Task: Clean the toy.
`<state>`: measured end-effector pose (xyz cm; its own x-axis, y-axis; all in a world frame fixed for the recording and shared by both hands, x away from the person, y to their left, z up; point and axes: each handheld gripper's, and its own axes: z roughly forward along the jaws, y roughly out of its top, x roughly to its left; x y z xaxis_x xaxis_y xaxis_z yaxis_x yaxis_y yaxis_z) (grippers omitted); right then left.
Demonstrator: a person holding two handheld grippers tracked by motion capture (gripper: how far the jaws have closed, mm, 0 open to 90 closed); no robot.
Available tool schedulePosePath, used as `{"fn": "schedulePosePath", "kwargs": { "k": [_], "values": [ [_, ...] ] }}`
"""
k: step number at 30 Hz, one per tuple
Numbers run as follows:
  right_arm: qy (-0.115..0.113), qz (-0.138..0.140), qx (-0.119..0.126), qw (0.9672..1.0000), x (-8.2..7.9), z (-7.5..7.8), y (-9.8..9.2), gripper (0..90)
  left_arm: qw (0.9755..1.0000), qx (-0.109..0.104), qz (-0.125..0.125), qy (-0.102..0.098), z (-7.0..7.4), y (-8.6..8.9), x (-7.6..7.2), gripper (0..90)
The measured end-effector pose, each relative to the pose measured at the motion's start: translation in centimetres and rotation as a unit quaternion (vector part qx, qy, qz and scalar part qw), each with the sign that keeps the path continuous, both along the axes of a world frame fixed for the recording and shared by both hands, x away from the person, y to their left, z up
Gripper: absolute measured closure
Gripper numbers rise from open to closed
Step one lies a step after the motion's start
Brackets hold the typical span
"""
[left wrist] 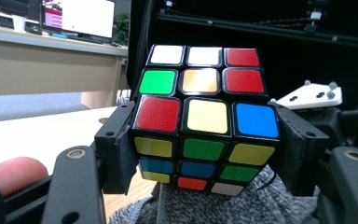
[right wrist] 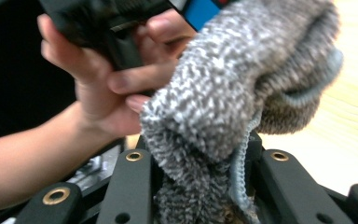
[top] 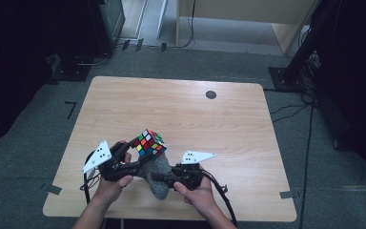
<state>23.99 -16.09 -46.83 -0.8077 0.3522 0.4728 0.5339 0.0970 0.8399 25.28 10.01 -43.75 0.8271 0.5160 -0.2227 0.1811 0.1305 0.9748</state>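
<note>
A person seated at the near edge of a light wooden table (top: 181, 102) worked two hand-held grippers together over the near middle of the tabletop. The left gripper (top: 132, 149) had its jaws set partway apart and clamped on opposite sides of a scrambled Rubik's cube (top: 149, 142), which it held raised and tilted off the table, one corner uppermost; the left gripper view showed the black pads pressed flat against the cube's (left wrist: 204, 119) side faces, a steady hold that appeared meant to keep the puzzle presented to the other hand. Directly below and touching the cube hung a grey speckled cloth (top: 158, 177), pinched near its near end by the right gripper (top: 164, 177), whose jaws stood almost closed with the bunched fabric (right wrist: 233, 98) squeezed between them (a pale blue hem showed at the cloth's fold). The cloth's free end rose up against the underside of the cube, a placement that suggested wiping the puzzle clean. No bowl, box or other container stood on the table; a small dark round disc (top: 211, 94) was set into its far right part, well apart from the work.
</note>
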Motion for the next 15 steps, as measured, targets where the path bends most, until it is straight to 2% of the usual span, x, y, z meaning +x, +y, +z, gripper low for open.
{"fn": "schedulePosePath", "kwargs": {
  "k": [1, 2, 3, 4, 5, 6, 7, 11, 15],
  "values": [
    [-0.004, -0.016, 0.003, 0.9999, 0.1, 0.1, -0.3, 68.4, 1.0000, -0.002, 0.001, 0.000, 0.1, 0.1, 0.0, 33.4],
    [-0.011, -0.044, 0.012, 0.9989, 0.1, 0.3, -1.0, 68.5, 1.0000, -0.004, 0.001, 0.001, 0.1, 0.2, 0.0, 33.4],
    [-0.023, -0.070, 0.023, 0.9970, 0.2, 0.5, -1.6, 68.4, 1.0000, -0.005, 0.002, 0.001, 0.1, 0.2, 0.0, 33.4],
    [-0.031, -0.091, 0.030, 0.9949, 0.1, 0.7, -2.1, 67.9, 1.0000, -0.005, 0.002, 0.001, 0.2, 0.3, 0.0, 33.4],
    [-0.052, -0.123, 0.031, 0.9905, -0.1, 1.0, -2.6, 67.5, 1.0000, -0.006, -0.001, 0.002, 0.1, 0.2, 0.0, 33.4],
    [-0.068, -0.133, 0.026, 0.9885, -0.2, 1.2, -2.7, 67.4, 1.0000, -0.005, -0.003, 0.002, 0.1, 0.1, 0.0, 33.4],
    [-0.079, -0.130, 0.023, 0.9882, -0.4, 1.3, -2.6, 67.3, 1.0000, -0.005, -0.004, 0.002, 0.1, 0.0, 0.0, 33.4],
    [-0.097, -0.079, 0.012, 0.9921, -1.0, 1.0, -0.7, 67.2, 1.0000, -0.001, -0.006, 0.005, 0.0, -0.4, -0.1, 33.4],
    [-0.098, -0.024, -0.031, 0.9945, -1.7, 0.2, 1.3, 67.3, 0.9999, -0.010, 0.007, 0.012, 0.1, -0.3, 0.0, 33.4]
  ]
}}
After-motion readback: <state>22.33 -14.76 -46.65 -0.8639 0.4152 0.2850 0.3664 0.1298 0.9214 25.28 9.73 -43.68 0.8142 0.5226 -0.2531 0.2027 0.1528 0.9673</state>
